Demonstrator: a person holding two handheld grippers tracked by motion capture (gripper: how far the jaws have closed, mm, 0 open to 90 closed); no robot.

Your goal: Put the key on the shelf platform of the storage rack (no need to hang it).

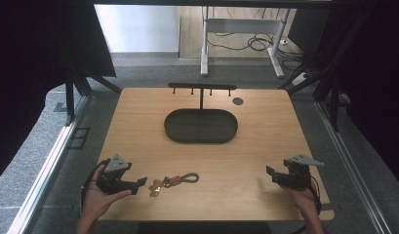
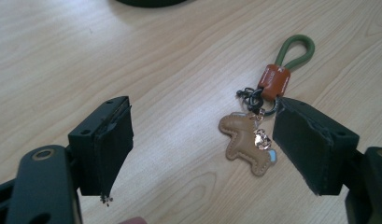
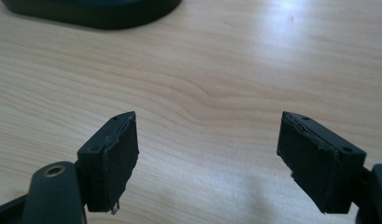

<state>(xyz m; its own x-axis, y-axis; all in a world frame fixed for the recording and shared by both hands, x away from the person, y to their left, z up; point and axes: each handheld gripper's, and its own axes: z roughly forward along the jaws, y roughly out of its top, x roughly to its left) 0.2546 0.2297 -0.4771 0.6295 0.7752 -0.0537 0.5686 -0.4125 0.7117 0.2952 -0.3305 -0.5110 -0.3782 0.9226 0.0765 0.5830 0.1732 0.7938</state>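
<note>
Keychain: the keychain (image 1: pixel 172 181) lies flat on the wooden bench (image 1: pixel 265 141), near the front edge, a bit left of the middle.
Keychain parts: a green loop (image 2: pixel 298 49), a red-brown tab (image 2: pixel 274 81), and a tan leather horse (image 2: pixel 244 142).
Left gripper: the left gripper (image 1: pixel 141 183) sits just beside the keychain, with its tips pointing at it. It is wide apart and holds nothing. In the left gripper view the horse lies on the bench between the two black jaws, close to the right-side one.
Right gripper: the right gripper (image 1: pixel 270 173) is far off, at the right side of the bench. It is spread wide and holds nothing, with bare wood in front of it.
Tray: a dark oval tray (image 1: pixel 201 126) sits in the middle of the bench, well apart from the keychain.
Rack: a black rack (image 1: pixel 202 87) with small hooks stands behind the tray.
</note>
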